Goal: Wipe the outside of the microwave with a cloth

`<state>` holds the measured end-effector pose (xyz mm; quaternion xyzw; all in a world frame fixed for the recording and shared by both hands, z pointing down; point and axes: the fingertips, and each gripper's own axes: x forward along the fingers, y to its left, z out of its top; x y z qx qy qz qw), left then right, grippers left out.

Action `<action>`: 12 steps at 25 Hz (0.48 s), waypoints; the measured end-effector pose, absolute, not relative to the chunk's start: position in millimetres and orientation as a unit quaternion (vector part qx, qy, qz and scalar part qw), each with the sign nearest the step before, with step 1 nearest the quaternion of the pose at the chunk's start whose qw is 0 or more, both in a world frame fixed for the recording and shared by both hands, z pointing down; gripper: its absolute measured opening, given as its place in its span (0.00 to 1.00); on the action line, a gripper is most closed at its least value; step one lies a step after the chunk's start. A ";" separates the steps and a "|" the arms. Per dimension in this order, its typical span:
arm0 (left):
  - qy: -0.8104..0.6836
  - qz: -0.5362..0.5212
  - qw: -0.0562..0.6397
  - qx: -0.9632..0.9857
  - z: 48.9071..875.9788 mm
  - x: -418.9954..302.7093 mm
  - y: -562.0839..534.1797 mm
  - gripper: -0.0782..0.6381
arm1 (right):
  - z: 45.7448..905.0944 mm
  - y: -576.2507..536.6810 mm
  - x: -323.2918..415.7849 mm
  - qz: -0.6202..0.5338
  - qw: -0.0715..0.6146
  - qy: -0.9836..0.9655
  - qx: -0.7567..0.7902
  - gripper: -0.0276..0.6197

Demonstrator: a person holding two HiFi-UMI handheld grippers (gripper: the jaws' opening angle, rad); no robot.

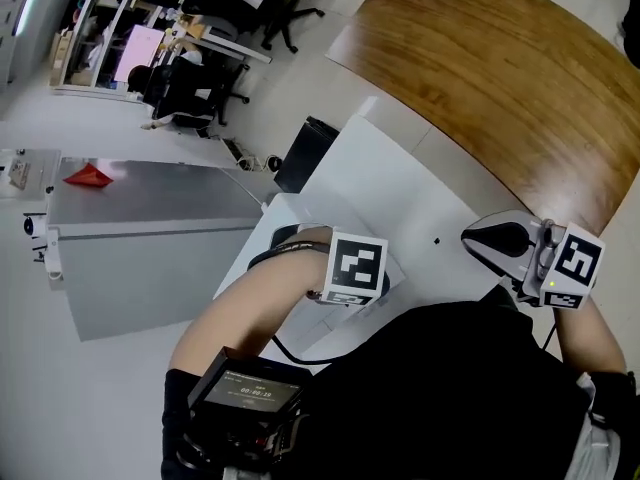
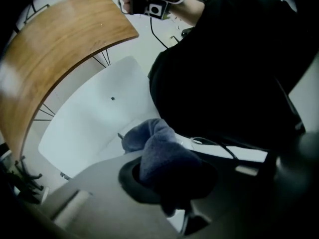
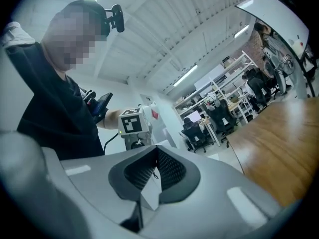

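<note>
Plainly not wiping yet. Grips a bunched blue-grey cloth (image 2: 157,151) in the left gripper (image 2: 167,183), clamped on its middle with a loose fold spilling forward past the tips, over the near edge of the white desk (image 1: 400,188). Carries nothing in the right gripper (image 3: 155,171): pressed together at the tips, bare, raised by the desk's right edge near the curved wooden table (image 1: 500,78), and pointed back toward the person's own body rather than at any work. Cannot pick out a microwave for certain in any view. Finds only a grey flat-topped unit (image 1: 150,258) beyond the desk's left edge, with a small red thing (image 1: 90,176) near its far left corner; may be the appliance, may be a cabinet. Places that unit to the left of the cloth and well apart from it, long side running left to right across the head view. Favours the left gripper clearly, as both nearer and already loaded. Calls, probably, for swinging the cloth leftward, laying its loose fold flat on the nearest grey face, then stroking along that long side. Risks dragging the trailing cable (image 1: 283,352) across the desk's near edge on the way.
</note>
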<state>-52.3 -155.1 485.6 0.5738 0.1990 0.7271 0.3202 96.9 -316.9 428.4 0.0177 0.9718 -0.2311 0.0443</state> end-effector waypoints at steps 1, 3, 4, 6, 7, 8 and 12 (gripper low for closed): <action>0.199 0.725 0.324 0.574 490.0 -51.5 -156.1 0.18 | 428.0 -318.7 94.8 -0.229 0.044 0.972 0.021 0.05; 0.212 0.724 0.330 0.567 502.0 -50.0 -156.7 0.18 | 431.1 -321.4 94.1 -0.230 0.042 0.972 0.023 0.05; 0.222 0.724 0.335 0.561 512.2 -49.8 -155.3 0.18 | 434.8 -322.4 95.3 -0.233 0.040 0.971 0.020 0.05; 0.237 0.722 0.352 0.546 543.1 -51.6 -152.5 0.18 | 446.6 -326.0 101.5 -0.241 0.036 0.970 0.012 0.05; 0.241 0.722 0.364 0.537 560.8 -53.6 -151.9 0.18 | 453.2 -328.7 106.7 -0.246 0.034 0.969 0.006 0.05; 0.243 0.723 0.375 0.527 577.2 -56.0 -151.7 0.18 | 458.1 -331.0 113.7 -0.253 0.031 0.967 0.000 0.05; 0.258 0.740 0.392 0.482 614.0 -63.6 -144.0 0.18 | 448.5 -323.5 153.3 -0.284 0.014 0.957 -0.049 0.05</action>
